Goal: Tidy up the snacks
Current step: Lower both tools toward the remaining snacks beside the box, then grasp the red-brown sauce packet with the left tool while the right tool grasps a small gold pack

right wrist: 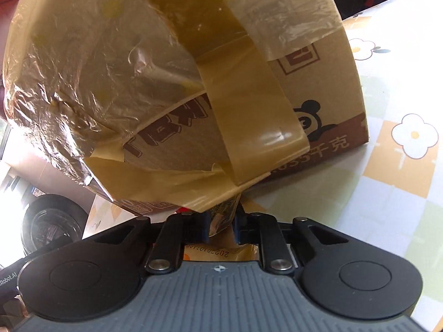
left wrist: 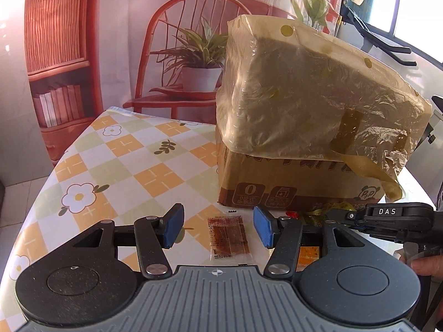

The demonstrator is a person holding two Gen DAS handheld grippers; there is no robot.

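A cardboard box (left wrist: 290, 182) lined with a yellowish plastic bag (left wrist: 304, 88) stands on the table. A small clear snack packet with brown filling (left wrist: 228, 233) lies on the tablecloth between the pads of my left gripper (left wrist: 220, 228), which is open and just above it. My right gripper (right wrist: 220, 228) is shut on a yellow-green snack packet (right wrist: 221, 217) right in front of the box (right wrist: 318, 88), under the bag's hanging flap (right wrist: 243, 127). The right gripper also shows in the left wrist view (left wrist: 387, 215), by several snacks (left wrist: 318, 214) at the box's foot.
The table carries a checked flower-print cloth (left wrist: 124, 149). Its left edge (left wrist: 55, 166) drops off to a tiled floor. An orange packet (left wrist: 310, 254) lies under my left gripper's right finger. A printed backdrop of a chair and plant (left wrist: 193, 55) hangs behind the table.
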